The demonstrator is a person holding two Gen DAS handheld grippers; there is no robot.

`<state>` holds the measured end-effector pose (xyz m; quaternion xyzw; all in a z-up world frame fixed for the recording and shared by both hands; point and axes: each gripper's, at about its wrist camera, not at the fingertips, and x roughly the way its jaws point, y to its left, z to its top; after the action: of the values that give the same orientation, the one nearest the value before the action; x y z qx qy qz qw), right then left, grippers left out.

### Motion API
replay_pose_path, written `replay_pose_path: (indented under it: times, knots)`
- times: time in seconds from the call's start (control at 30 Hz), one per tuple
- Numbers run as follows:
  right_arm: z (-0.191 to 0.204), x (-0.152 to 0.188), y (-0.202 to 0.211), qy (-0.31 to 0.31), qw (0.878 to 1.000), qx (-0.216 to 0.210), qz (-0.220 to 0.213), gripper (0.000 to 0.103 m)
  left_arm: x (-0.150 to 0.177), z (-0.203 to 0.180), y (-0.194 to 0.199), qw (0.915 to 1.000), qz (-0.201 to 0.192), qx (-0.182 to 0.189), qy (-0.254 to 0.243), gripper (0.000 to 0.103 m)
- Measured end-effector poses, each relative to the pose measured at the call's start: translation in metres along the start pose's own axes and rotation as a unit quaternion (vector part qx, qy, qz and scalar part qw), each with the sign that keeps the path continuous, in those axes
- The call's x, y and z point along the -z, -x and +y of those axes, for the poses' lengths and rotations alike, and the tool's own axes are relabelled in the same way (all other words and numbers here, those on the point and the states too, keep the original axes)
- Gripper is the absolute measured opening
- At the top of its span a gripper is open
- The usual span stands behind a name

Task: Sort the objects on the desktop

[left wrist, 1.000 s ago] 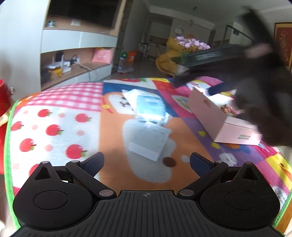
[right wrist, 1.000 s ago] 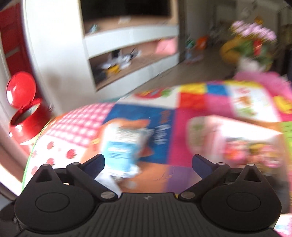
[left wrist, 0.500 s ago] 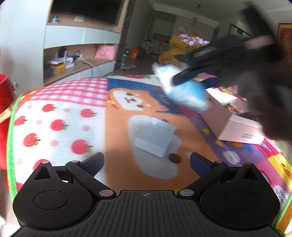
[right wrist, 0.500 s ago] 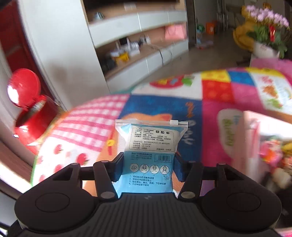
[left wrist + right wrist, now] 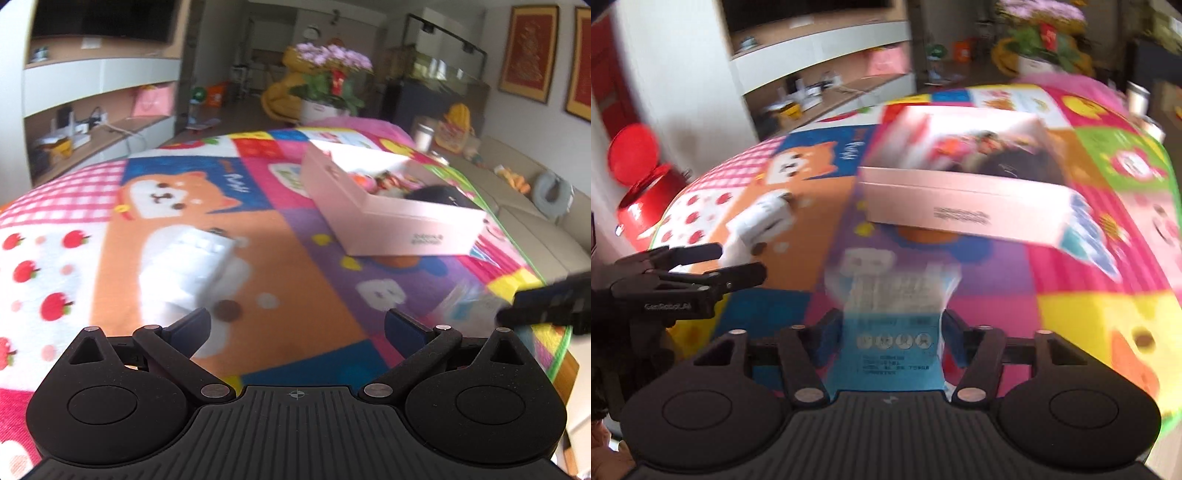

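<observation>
A blue mask packet [image 5: 894, 354] sits between the fingers of my right gripper [image 5: 892, 325], low over the colourful mat, just in front of the pink box [image 5: 960, 206]. The pads still touch its sides while the jaws are opening. The pink box [image 5: 388, 221] is open and holds several small items. A white box [image 5: 192, 258] lies on the orange part of the mat, blurred. My left gripper [image 5: 297, 321] hovers open and empty just short of the white box. In the left wrist view the right gripper [image 5: 546, 310] shows at the right edge, with the packet [image 5: 465, 306] blurred beside it.
A red bin [image 5: 646, 192] with its lid up stands left of the table. The mat's green edge [image 5: 554, 354] marks the table's right side, with a grey sofa [image 5: 535, 229] beyond. A flower pot [image 5: 328, 85] and wall shelves [image 5: 99, 110] stand behind.
The right gripper closed on the blue packet in the middle of the mat, lifted it and carried it to the near right, in front of the pink box. The left gripper shifted sideways.
</observation>
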<state>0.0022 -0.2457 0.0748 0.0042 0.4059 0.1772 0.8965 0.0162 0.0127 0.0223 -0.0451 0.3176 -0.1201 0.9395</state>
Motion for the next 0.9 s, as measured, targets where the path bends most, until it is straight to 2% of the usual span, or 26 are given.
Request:
replay_pose_path:
  times: [0.03,0.1,0.17,0.2,0.3,0.4,0.47,0.67,0.77,0.9]
  knots:
    - [-0.009,-0.001,0.006,-0.011,1.0,0.004,-0.015,0.071,0.0,-0.003,-0.001,1.0,0.002,0.0,-0.005,0.103]
    - [-0.03,-0.01,0.018,-0.039,0.998,0.012,-0.056,0.091,-0.002,-0.006,-0.002,0.9999,0.005,-0.002,-0.01,0.103]
    - [-0.055,-0.025,0.024,-0.076,0.992,0.019,-0.098,0.103,-0.005,-0.007,-0.004,0.9999,0.009,-0.006,-0.01,0.103]
    - [-0.068,-0.037,0.021,-0.096,0.989,0.02,-0.113,0.103,-0.006,-0.008,-0.006,0.9999,0.01,-0.007,-0.011,0.103]
    - [-0.113,-0.071,-0.002,-0.17,0.979,0.01,-0.11,0.103,-0.008,-0.009,-0.009,0.9998,0.011,-0.007,-0.015,0.103]
    - [-0.15,-0.097,-0.043,-0.246,0.965,-0.025,-0.084,0.103,-0.011,-0.006,-0.013,0.9997,0.012,-0.012,-0.016,0.103]
    - [-0.164,-0.108,-0.069,-0.27,0.959,-0.047,-0.069,0.103,-0.013,0.002,-0.016,0.9996,0.012,-0.023,-0.013,0.103]
    - [-0.156,-0.135,-0.121,-0.256,0.965,-0.043,-0.037,0.103,-0.027,0.037,-0.017,0.9987,-0.005,-0.05,0.003,0.103]
    - [-0.141,-0.147,-0.131,-0.241,0.97,-0.015,-0.036,0.103,-0.031,0.055,-0.017,0.9983,-0.013,-0.055,0.014,0.103]
    - [-0.117,-0.166,-0.153,-0.221,0.974,-0.034,-0.023,0.103,-0.031,0.068,-0.023,0.9983,-0.006,-0.054,0.02,0.103]
